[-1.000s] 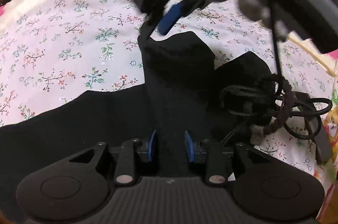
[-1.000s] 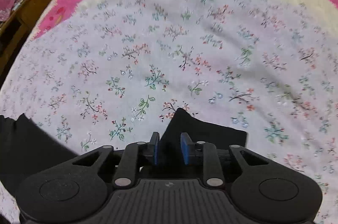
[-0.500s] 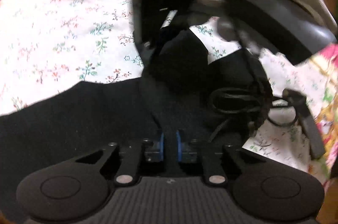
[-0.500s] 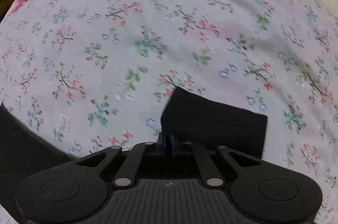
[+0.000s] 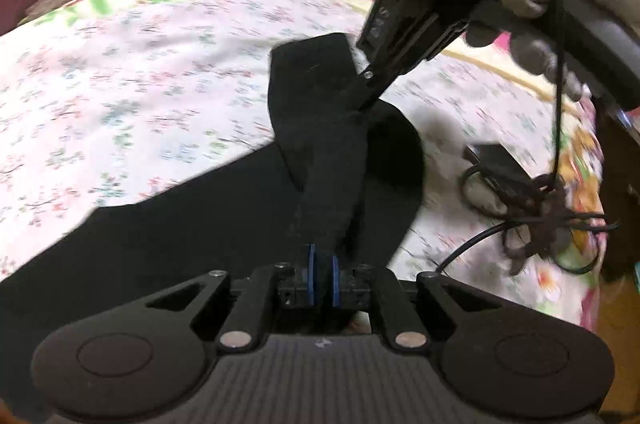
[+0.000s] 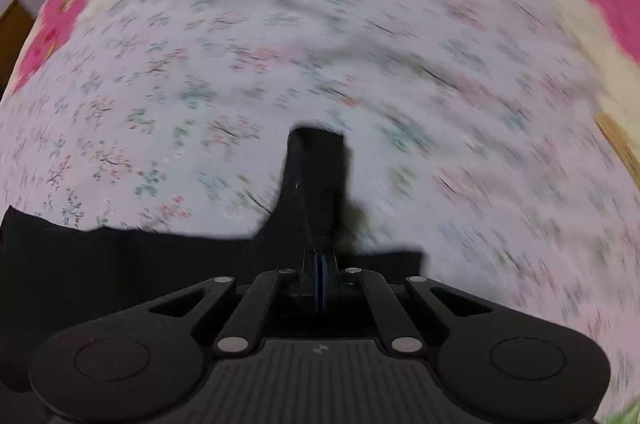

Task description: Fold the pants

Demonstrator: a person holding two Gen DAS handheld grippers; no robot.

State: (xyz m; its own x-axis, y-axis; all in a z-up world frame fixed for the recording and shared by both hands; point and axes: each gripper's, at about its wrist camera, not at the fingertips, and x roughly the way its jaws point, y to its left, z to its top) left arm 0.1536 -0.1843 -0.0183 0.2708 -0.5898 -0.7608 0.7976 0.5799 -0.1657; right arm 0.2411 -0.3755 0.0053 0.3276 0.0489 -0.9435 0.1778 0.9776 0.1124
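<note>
The left tool [image 5: 323, 274] had just squeezed shut on the black pants [image 5: 328, 160]; a moment before, it was open. The right tool [image 6: 320, 280] was pinched on them too, lifting a strip up ahead of the left tool. The rest lay below on the flowery bed [image 6: 200, 64]. The fold could start now.

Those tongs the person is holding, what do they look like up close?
The left tongs and right tongs are matte black plastic with ribbed bodies, round caps each side, silver rivets on angled links and blue pads. The left wrist view shows a grey glove and thin black cable.
</note>
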